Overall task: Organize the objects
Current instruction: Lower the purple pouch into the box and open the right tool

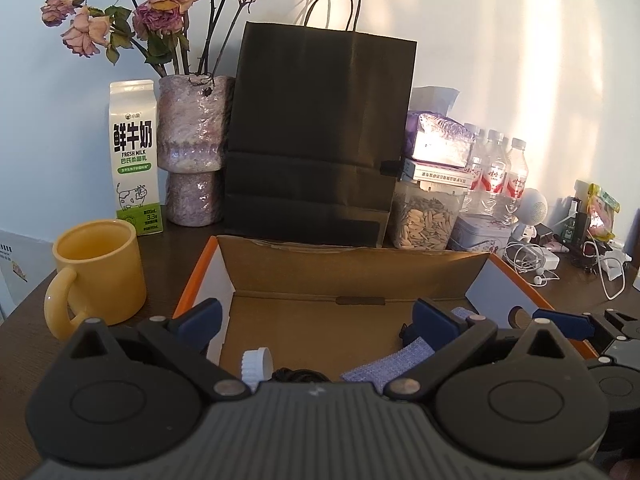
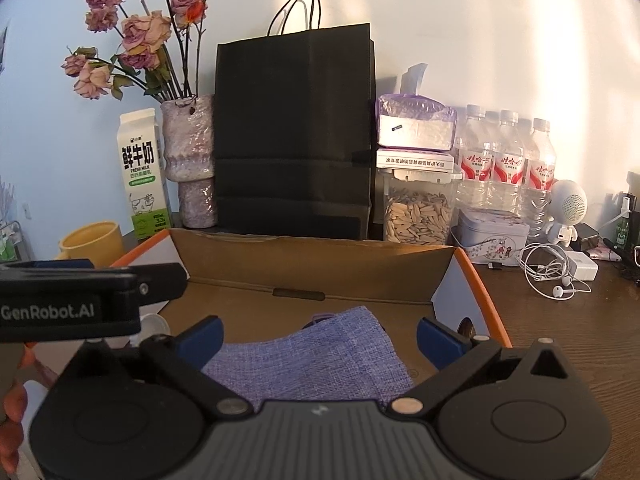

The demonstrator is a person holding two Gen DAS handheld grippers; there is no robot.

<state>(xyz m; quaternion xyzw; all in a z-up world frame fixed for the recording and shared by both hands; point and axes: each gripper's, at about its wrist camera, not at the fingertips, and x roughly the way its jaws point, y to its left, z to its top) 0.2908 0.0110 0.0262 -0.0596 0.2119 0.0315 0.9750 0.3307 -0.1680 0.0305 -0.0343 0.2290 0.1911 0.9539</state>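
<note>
My left fingers (image 1: 320,316) stand spread wide over the open cardboard box (image 1: 360,276), nothing between them. Just below and between them, on the box floor, lie a white ribbed bottle cap (image 1: 256,364), something dark and coiled that I cannot make out, and one end of a lavender woven pouch (image 1: 384,364). My right fingers (image 2: 320,338) are spread just as wide and grip nothing; the pouch (image 2: 316,356) lies flat on the box floor directly under and ahead of them, untouched by either pad. My left tool's black body crosses in from the left of my right fingers, and part of a hand (image 2: 10,420) shows at that edge.

Ahead of both pairs of fingers rises the box's back wall, with orange-edged flaps at either side. Beyond it a black paper bag (image 1: 320,136) stands upright on the dark wood surface (image 2: 568,344). Left of my left fingers sits a yellow mug (image 1: 98,268), just beside the box; behind it a fresh-milk carton (image 1: 134,160) and a lilac vase (image 1: 192,148) of dried roses. Ahead and right of my right fingers: a clear tub of seeds (image 2: 416,216) under stacked packets, water bottles (image 2: 508,160), a small tin (image 2: 492,236), white earphones (image 2: 556,276) and a round white speaker figure (image 2: 568,204).
</note>
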